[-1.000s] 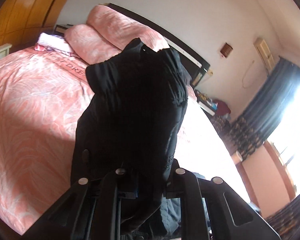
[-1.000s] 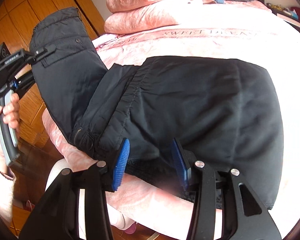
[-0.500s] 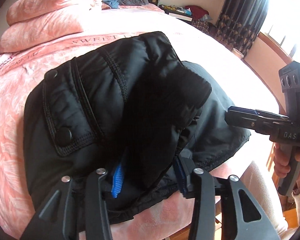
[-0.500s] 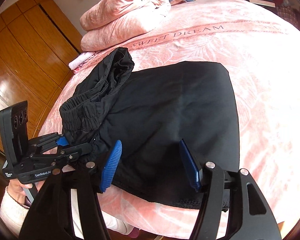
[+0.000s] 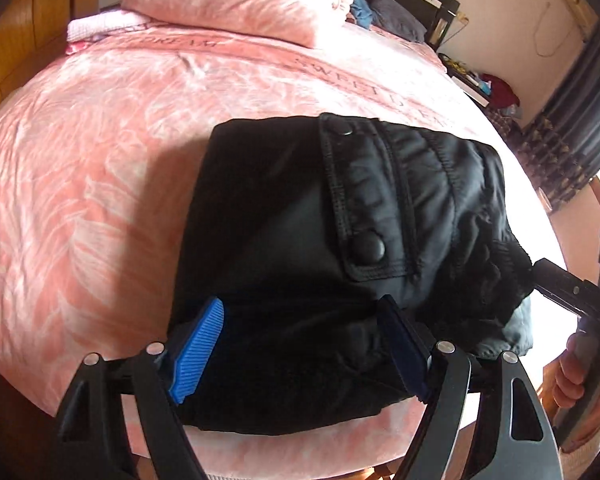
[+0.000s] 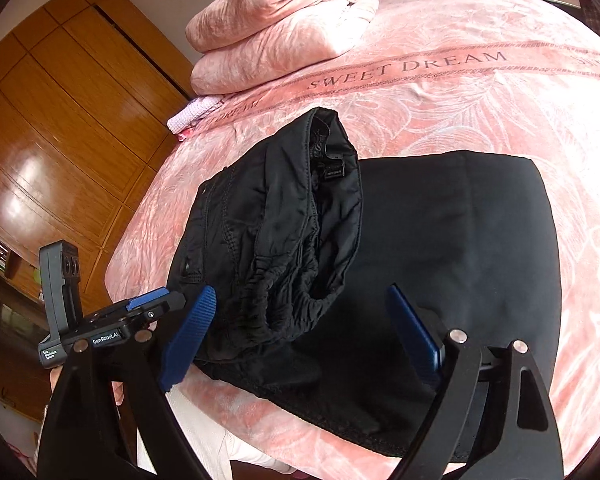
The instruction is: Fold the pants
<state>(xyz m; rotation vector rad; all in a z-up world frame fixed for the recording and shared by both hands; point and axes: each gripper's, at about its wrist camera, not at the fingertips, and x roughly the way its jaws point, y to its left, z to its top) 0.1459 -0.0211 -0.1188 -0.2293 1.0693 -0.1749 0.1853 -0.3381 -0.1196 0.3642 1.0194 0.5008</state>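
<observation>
The black pants (image 5: 340, 220) lie folded on the pink bed (image 5: 80, 160), a snap-button pocket flap (image 5: 364, 216) facing up. My left gripper (image 5: 300, 350) hovers over their near edge, jaws opening, the pads wide apart and pressing on nothing. In the right wrist view the gathered waistband (image 6: 292, 248) rests rumpled on the flat lower layer of the pants (image 6: 440, 260). My right gripper (image 6: 300, 336) is above the near edge, jaws opening too, with cloth below them but not pinched. The left gripper's fingers (image 6: 152, 304) show at the pants' left corner.
A folded pink quilt (image 6: 284, 20) and a small white cloth (image 6: 192, 114) sit at the head of the bed (image 6: 480, 100). A wooden wardrobe (image 6: 60, 120) stands to the left. Dark curtains (image 5: 572, 120) hang at the right. A hand (image 5: 580, 376) holds the right gripper beyond the bed's edge.
The left gripper brought the lifted upper part of the pants down onto the lower layer and let go. Both grippers' jaws widened, and the right one drew back from the cloth.
</observation>
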